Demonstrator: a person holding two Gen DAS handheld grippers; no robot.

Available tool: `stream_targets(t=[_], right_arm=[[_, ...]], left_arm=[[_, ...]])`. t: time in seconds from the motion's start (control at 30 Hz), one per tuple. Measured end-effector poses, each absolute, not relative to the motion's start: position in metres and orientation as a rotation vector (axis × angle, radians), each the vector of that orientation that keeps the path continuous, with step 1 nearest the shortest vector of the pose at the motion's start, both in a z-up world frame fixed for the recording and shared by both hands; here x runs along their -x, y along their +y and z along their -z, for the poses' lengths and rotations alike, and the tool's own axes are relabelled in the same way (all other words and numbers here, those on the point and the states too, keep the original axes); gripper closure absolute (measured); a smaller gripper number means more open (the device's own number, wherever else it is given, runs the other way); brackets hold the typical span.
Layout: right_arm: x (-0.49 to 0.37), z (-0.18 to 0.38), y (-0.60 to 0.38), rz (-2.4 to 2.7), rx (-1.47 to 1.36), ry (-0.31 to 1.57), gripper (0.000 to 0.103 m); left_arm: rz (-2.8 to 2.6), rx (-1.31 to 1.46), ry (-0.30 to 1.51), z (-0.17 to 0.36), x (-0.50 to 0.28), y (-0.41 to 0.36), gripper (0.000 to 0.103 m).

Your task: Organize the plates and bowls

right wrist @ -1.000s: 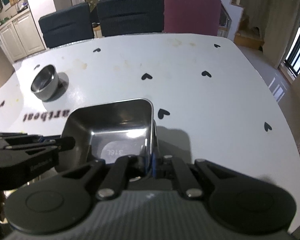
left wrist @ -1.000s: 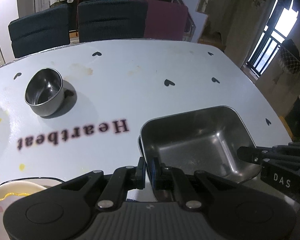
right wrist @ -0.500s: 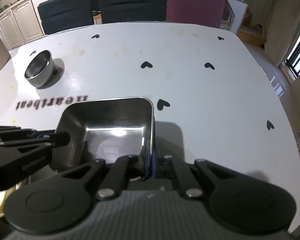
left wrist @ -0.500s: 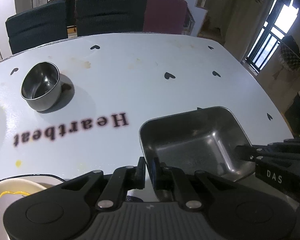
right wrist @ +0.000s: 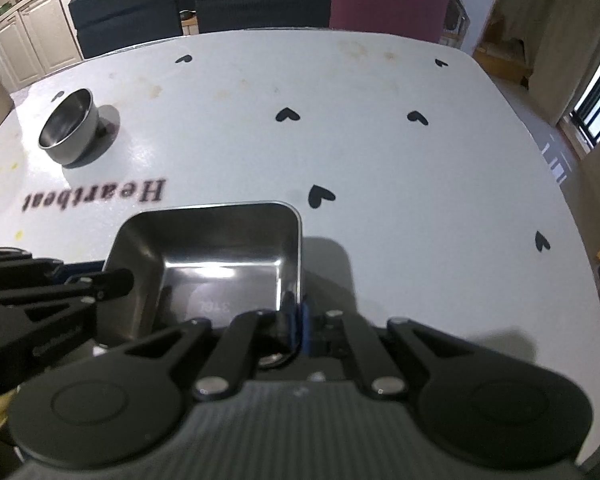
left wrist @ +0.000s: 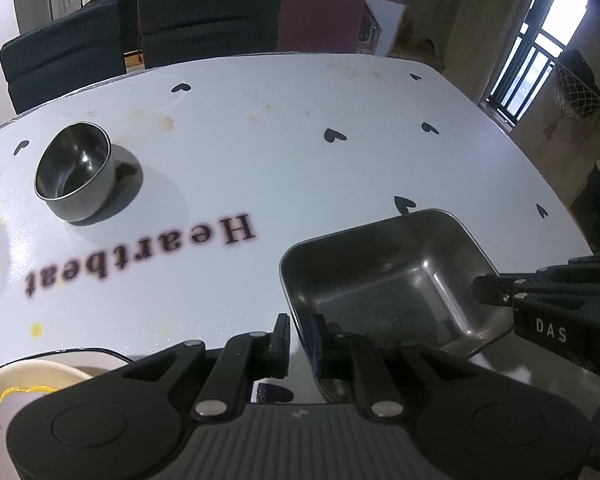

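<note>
A square steel tray (left wrist: 392, 276) is gripped at once by both grippers and appears to be carried a little above the white table (left wrist: 260, 152), since a shadow is thrown on the cloth just to the right of the tray in the right wrist view. The left gripper (left wrist: 299, 338) is clamped on the tray's left wall, one finger outside and one inside the rim; the right gripper (right wrist: 296, 318) is clamped in the same way on the tray's right wall near its nearest corner. The step in hand is judged to be the transport of the tray toward the place where the dishes are gathered, though the destination cannot be told for certain. A round steel bowl (left wrist: 74, 174) is seen standing upright on the table, well to the left of the tray and beyond it, past the printed word "Heartbeat" (left wrist: 140, 254). Part of a cream plate with a yellow scalloped edge (left wrist: 16, 386) is seen to the left of the tray, at the near edge of the table, mostly hidden by the left gripper's body. The next move is judged to call for the tray being kept level between the two grips while it is brought toward the plate or the bowl, then lowered until its base is borne by the table or the stack before either grip is released.
</note>
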State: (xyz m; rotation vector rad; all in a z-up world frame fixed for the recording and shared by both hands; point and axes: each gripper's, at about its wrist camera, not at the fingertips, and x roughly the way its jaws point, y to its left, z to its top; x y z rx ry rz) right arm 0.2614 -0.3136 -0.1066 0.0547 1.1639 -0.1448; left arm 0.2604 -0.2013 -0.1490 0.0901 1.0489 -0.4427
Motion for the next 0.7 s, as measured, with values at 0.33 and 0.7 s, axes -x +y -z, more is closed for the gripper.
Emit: stream_targets(t=[0.33,0.7], right_arm=[[-0.265,0.118,-0.325,0.139,-0.121,1.223,0.098],[-0.271,0.131,-0.336,0.133,-0.183,1.25,0.098]], left_arm=[[0.449,-0.106,1.071,0.152,-0.26,-0.204,0.085],[0.46,-0.1,1.068,0.154,-0.261,-0.208,0.085]])
